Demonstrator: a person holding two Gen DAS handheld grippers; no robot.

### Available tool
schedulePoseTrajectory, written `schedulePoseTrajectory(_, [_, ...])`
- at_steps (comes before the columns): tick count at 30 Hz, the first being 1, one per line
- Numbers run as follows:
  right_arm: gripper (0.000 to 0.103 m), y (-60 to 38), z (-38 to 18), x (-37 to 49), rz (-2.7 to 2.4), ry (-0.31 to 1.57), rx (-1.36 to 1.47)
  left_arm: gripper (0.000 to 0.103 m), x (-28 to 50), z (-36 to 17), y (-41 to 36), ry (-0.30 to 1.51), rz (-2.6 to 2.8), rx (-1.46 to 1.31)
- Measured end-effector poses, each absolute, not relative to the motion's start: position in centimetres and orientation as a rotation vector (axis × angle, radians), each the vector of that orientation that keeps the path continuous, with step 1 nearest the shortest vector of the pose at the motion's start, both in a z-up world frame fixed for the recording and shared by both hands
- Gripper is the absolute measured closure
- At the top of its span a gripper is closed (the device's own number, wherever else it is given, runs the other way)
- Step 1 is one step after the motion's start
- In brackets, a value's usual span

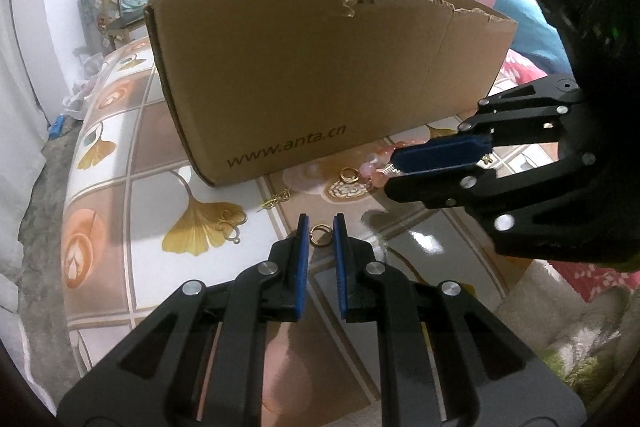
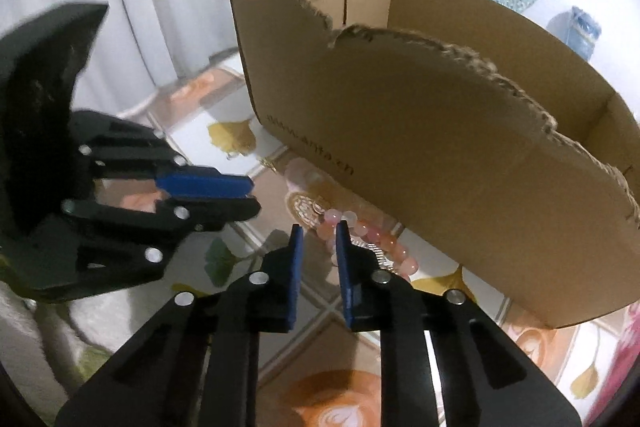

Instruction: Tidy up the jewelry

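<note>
Surface: table (image 1: 120, 155) with a glossy cloth printed in ginkgo leaves and brown squares.
Box: torn-edged cardboard box (image 1: 312, 67), open-topped, printed "www.anta.cn", standing at the back of the table.
Left gripper (image 1: 321, 227): blue pads drawn near together, a narrow gap left; a gold ring (image 1: 320, 235) lies at the tips between them (whether the pads press on it, I cannot tell).
Right gripper (image 2: 318, 233): jaws nearly closed, tips at a pink bead bracelet (image 2: 372, 239); a grip on it cannot be confirmed.
Bracelet: lying on the cloth just before the box's front wall, beside a small silver piece (image 2: 376, 253) (too small to name).
Second gold ring (image 1: 349, 174): on the cloth near the beads.
Gold earring (image 1: 231, 223): on a ginkgo leaf, left of the left gripper.
Gold chain piece (image 1: 277, 199): near the box's lower corner.
</note>
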State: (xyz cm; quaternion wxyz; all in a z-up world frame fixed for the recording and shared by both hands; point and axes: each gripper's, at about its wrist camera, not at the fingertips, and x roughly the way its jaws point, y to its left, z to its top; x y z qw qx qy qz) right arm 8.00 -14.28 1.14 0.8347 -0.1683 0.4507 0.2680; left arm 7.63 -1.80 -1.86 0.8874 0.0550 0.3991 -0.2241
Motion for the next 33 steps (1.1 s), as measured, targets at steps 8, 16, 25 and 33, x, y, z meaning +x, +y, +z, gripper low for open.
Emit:
schedulePoseTrajectory(8, [0.093,-14.4,1.1,7.9,0.544,0.955,-0.390,0.092,7.4,-2.0,-1.6,0.821,-0.469,0.110])
schedulePoseTrajectory(16, [0.094,-17.6,4.1,7.6,0.474,0.872,-0.307,0.092,7.7,-1.9,-1.8,0.821,-0.463,0.114])
schedulePoseTrajectory(25, [0.094,-22.1,6.3,8.2,0.373,0.836,-0.239,0.092,7.9,-1.9,-2.1,0.821,-0.453,0.110])
schedulePoseTrajectory(33, [0.094,-26.6,6.6,8.3,0.343,0.866,-0.042,0.092,8.0,-1.9,-2.2,0.823,-0.448,0.119])
